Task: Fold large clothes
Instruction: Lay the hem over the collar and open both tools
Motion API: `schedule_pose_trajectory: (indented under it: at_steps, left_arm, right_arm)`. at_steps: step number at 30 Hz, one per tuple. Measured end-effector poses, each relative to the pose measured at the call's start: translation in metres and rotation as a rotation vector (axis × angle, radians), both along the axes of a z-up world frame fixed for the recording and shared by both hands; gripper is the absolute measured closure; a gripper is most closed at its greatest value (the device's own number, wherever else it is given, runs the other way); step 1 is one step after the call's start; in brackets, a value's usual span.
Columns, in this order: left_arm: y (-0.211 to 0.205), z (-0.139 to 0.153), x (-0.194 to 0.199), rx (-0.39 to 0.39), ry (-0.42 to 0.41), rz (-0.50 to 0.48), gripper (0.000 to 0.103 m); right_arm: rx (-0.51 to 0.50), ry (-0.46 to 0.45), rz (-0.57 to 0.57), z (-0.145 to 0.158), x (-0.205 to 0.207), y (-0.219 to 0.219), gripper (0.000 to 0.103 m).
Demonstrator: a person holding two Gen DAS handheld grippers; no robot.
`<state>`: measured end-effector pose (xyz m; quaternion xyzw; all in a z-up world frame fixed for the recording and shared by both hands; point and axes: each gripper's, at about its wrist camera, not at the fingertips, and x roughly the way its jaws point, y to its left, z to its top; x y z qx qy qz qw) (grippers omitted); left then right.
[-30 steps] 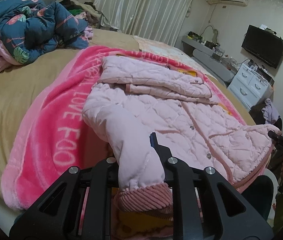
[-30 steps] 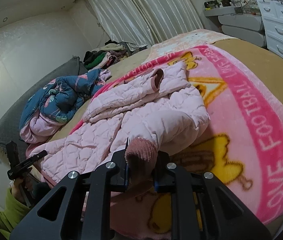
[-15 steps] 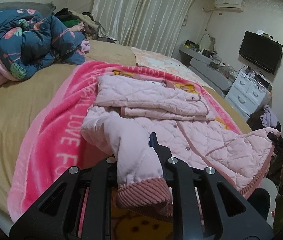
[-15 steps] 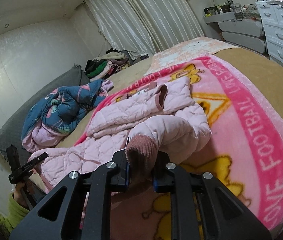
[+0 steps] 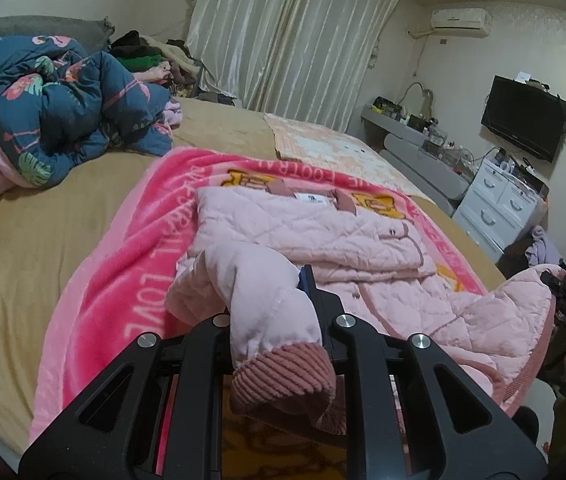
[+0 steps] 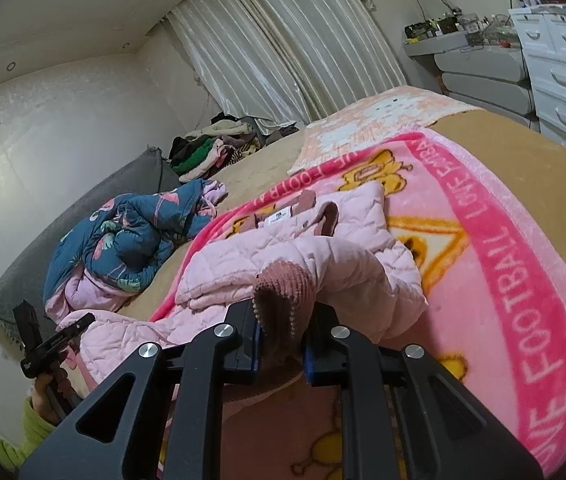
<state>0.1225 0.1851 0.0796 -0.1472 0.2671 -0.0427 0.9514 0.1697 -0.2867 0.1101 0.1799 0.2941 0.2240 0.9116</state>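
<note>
— Item one, what do we hold?
— Pink quilted jacket (image 5: pixel 311 236), lying on the pink blanket (image 5: pixel 123 248) on the bed (image 5: pixel 23 248). Our left gripper (image 5: pixel 279 312) is clamped on one sleeve above its ribbed cuff (image 5: pixel 283 376).
— And our right gripper (image 6: pixel 281 340)?
— Pinching the other cuff (image 6: pixel 283 284), sleeve lifted.

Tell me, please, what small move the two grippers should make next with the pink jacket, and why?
Probably carry both cuffs forward and lay them on the folded upper part. The left gripper is shut on one sleeve cuff, the right gripper on the other cuff, and the pink jacket already lies partly folded on the pink blanket, sleeves lifted.
</note>
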Motion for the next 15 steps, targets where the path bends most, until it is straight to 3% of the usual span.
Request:
schedule_pose_trajectory:
  at_steps: [15]
  left_arm:
    - [0.016, 0.03, 0.044, -0.01, -0.028, 0.026, 0.093]
  right_arm:
    - [-0.017, -0.031, -0.052, 0.032, 0.05, 0.007, 0.089]
